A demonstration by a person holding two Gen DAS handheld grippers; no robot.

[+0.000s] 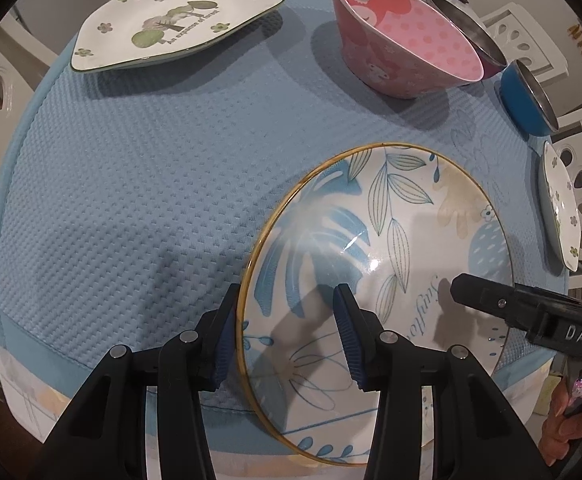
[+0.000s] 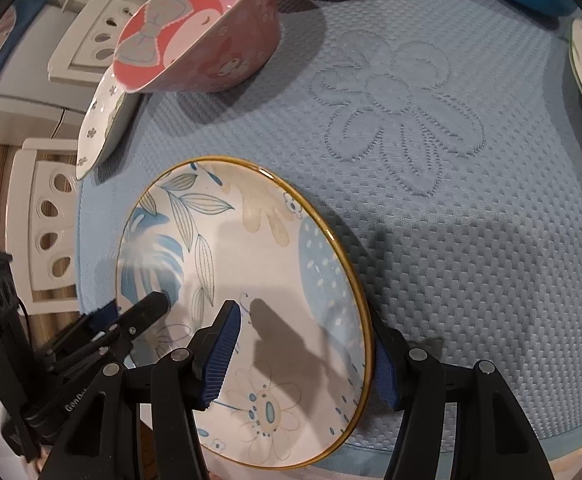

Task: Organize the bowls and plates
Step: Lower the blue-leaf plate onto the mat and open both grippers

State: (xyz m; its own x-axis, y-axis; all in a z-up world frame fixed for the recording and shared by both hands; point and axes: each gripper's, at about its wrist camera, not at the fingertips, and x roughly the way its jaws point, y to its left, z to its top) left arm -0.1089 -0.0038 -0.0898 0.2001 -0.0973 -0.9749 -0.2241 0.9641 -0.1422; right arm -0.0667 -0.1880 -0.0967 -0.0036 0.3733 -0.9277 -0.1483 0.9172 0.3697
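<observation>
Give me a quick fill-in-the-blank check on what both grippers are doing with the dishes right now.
1. Both grippers straddle the rim of the leaf-patterned plate, which is edged in ____.
2. The pink bowl stands on the ____ mat.
3. The left gripper has one finger inside the plate and one ____ it.
4. The right gripper takes the ____ side of the same plate.

Missing words: gold; blue; outside; opposite

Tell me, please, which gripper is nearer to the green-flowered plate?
Left. The left gripper straddles the rim of the leafy plate on the side toward the green-flowered plate; the right gripper straddles the opposite rim, farther off.
</observation>
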